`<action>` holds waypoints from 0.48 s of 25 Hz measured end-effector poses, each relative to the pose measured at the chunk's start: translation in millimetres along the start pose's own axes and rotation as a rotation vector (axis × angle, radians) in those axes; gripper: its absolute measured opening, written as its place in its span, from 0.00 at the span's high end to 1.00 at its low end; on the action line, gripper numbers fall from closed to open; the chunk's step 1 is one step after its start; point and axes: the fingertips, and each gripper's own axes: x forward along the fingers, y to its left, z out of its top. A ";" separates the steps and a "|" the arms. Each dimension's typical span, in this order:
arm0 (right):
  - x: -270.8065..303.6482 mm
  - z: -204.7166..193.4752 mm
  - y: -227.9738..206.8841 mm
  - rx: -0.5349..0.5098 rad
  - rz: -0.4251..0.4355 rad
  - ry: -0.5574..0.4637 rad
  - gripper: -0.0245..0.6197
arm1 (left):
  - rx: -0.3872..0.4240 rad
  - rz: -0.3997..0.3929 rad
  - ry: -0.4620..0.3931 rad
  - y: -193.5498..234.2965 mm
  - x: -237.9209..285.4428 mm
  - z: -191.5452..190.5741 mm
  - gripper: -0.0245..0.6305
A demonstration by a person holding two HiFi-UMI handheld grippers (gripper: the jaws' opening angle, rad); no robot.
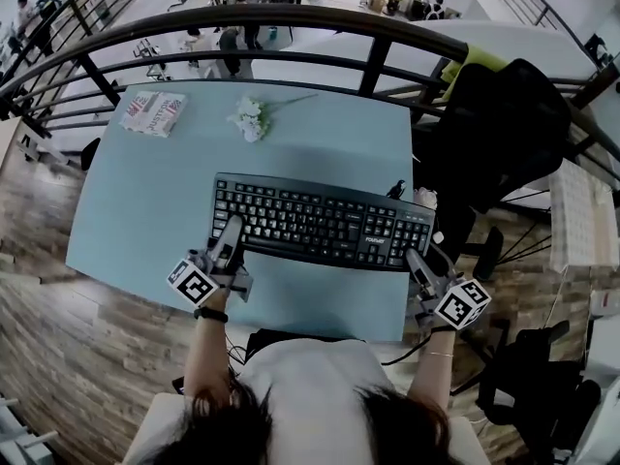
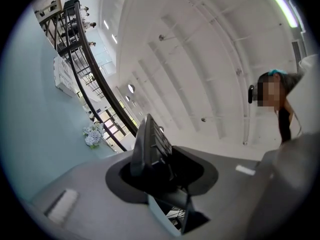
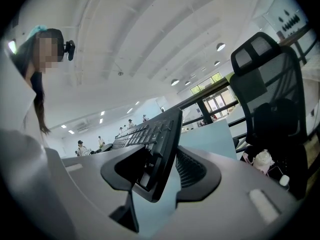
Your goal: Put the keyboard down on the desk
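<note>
1. A pale blue desk (image 1: pixel 136 211) sits below a black railing (image 1: pixel 291 17).
2. The keyboard (image 1: pixel 320 223) spans the desk's near half, from centre toward 3 o'clock.
3. My left gripper (image 1: pixel 231 232) pinches the keyboard's 9 o'clock end, and my right gripper (image 1: pixel 417 260) pinches its 3 o'clock end.
4. Flowers (image 1: pixel 250 119) lie at 12 o'clock.

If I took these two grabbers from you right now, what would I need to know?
Left gripper: shut on the keyboard's left end.
Right gripper: shut on its right end.
Keyboard: keys up, over the middle of the blue desk; flowers and a booklet lie beyond it.
Done: keyboard is lined up over the desk.
Left: I cannot tell if it rests there yet. Lower it flat, then open both grippers.
</note>
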 end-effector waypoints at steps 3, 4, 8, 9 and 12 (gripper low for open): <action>8.9 3.7 -9.9 0.008 0.010 0.011 0.70 | -0.003 0.015 0.002 4.5 8.8 0.3 0.73; 12.6 3.4 -11.7 0.012 0.012 0.014 0.70 | -0.003 0.020 0.003 7.3 10.3 1.3 0.72; 26.0 4.8 -12.8 0.018 0.009 0.022 0.70 | -0.007 0.034 0.008 18.1 14.9 5.5 0.72; 29.2 4.6 -13.9 0.021 0.011 0.020 0.70 | -0.007 0.037 0.010 20.5 16.0 6.9 0.72; 36.1 0.3 -14.7 0.032 0.012 0.021 0.70 | -0.002 0.042 0.018 26.1 16.5 10.7 0.72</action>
